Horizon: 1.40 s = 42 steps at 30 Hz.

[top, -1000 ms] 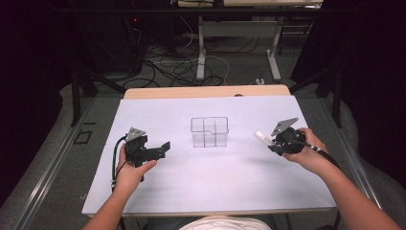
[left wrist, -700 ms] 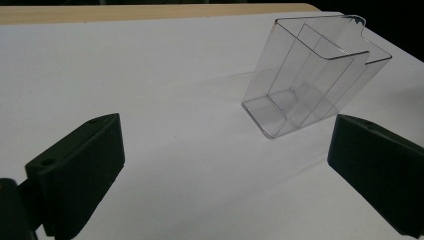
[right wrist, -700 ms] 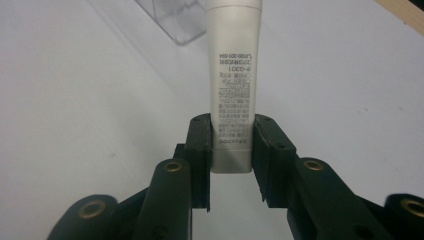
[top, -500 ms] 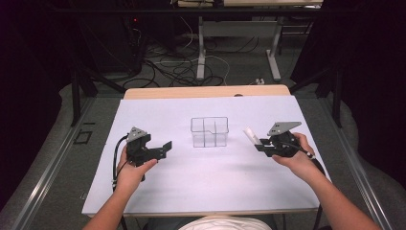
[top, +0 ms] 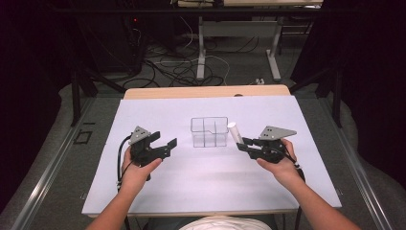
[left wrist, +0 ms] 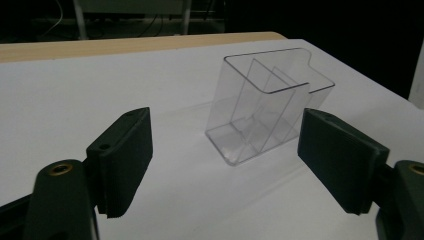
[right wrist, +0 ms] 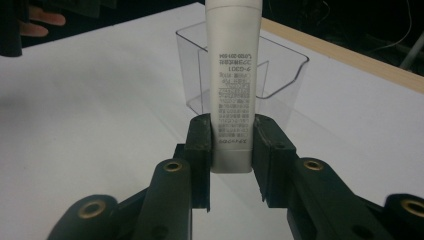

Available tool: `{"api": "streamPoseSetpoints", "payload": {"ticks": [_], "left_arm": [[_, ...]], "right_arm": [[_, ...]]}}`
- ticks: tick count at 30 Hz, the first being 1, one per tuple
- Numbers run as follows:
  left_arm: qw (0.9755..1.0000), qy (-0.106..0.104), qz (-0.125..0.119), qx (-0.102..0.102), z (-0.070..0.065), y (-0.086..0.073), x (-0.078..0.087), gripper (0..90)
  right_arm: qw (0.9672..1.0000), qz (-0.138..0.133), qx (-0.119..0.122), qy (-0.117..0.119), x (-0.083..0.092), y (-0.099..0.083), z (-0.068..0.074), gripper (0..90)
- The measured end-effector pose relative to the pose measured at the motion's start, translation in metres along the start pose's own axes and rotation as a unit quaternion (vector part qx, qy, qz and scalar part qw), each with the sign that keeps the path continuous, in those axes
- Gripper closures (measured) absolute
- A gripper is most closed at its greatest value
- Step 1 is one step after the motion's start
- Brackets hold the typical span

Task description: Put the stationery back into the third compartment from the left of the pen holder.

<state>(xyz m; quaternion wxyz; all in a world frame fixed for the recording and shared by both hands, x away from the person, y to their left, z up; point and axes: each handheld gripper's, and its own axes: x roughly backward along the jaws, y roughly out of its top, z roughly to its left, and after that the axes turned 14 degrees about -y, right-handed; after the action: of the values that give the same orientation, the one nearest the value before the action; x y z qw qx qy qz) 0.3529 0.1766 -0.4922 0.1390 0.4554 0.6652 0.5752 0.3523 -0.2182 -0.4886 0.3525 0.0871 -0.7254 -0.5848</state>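
Beside the clear divided organizer [top: 209, 132], my right gripper [top: 245, 143] clamps a white tube [top: 234, 132] by its flat crimped end.
It looks light and a little squashy, so I judge the stiff crimp the surest hold; the smooth body could slip. Every compartment of the organizer I can see is empty, and its thin walls look easy to tip. My left gripper [top: 165, 143] hovers wide open, holding nothing.

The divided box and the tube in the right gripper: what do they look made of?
The box looks like clear hard plastic, glossy: the table shows through its thin walls and dividers, and its edges catch light. The tube, clamped in the right gripper, looks like matte white plastic with small grey print; soft or stiff, I cannot tell.
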Motion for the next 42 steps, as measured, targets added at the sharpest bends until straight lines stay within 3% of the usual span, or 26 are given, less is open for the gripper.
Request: {"api": "streamPoseSetpoints", "payload": {"ticks": [2,6,9,15,18,23,27,30,35,38,40,42], "left_arm": [[0.9999,-0.01,-0.008,0.003,-0.005,0.001,-0.003,24.2],[0.9994,-0.023,-0.024,-0.012,-0.012,0.004,-0.006,28.0],[0.9988,-0.04,-0.027,-0.006,-0.017,0.008,-0.011,30.7],[0.9964,-0.079,-0.023,-0.021,-0.037,0.02,-0.024,38.4],[0.9952,-0.091,-0.012,-0.035,-0.047,0.027,-0.032,38.9],[0.993,-0.111,0.001,-0.042,-0.059,0.032,-0.049,39.5],[0.9915,-0.127,0.001,-0.029,-0.067,0.034,-0.06,41.5],[0.9898,-0.143,0.0,-0.009,-0.072,0.034,-0.068,43.1],[0.9847,-0.174,0.005,0.015,-0.077,0.034,-0.079,47.9],[0.9832,-0.18,0.005,0.028,-0.079,0.034,-0.085,49.5],[0.9808,-0.191,0.004,0.037,-0.079,0.034,-0.088,49.4],[0.9804,-0.193,0.005,0.041,-0.08,0.034,-0.091,50.0]], "right_arm": [[1.0,-0.009,0.001,0.0,-0.001,-0.002,0.003,71.2],[0.9999,-0.016,-0.002,-0.004,-0.001,-0.005,0.007,71.2],[0.9997,-0.022,-0.006,-0.005,-0.001,-0.006,0.009,71.2],[0.9994,-0.027,-0.019,-0.005,-0.002,-0.009,0.013,71.2],[0.9993,-0.03,-0.024,-0.001,-0.004,-0.011,0.014,71.2],[0.9991,-0.034,-0.024,0.0,-0.004,-0.011,0.017,71.2],[0.9989,-0.037,-0.027,-0.002,-0.004,-0.012,0.019,71.2],[0.9992,-0.032,-0.023,-0.001,-0.004,-0.012,0.019,71.2],[0.999,-0.038,-0.022,0.002,-0.005,-0.011,0.021,71.2],[0.9989,-0.041,-0.022,0.004,-0.005,-0.011,0.023,71.2],[0.9989,-0.04,-0.024,0.006,-0.005,-0.011,0.024,71.2],[0.999,-0.038,-0.022,0.009,-0.005,-0.011,0.024,71.2]]}}
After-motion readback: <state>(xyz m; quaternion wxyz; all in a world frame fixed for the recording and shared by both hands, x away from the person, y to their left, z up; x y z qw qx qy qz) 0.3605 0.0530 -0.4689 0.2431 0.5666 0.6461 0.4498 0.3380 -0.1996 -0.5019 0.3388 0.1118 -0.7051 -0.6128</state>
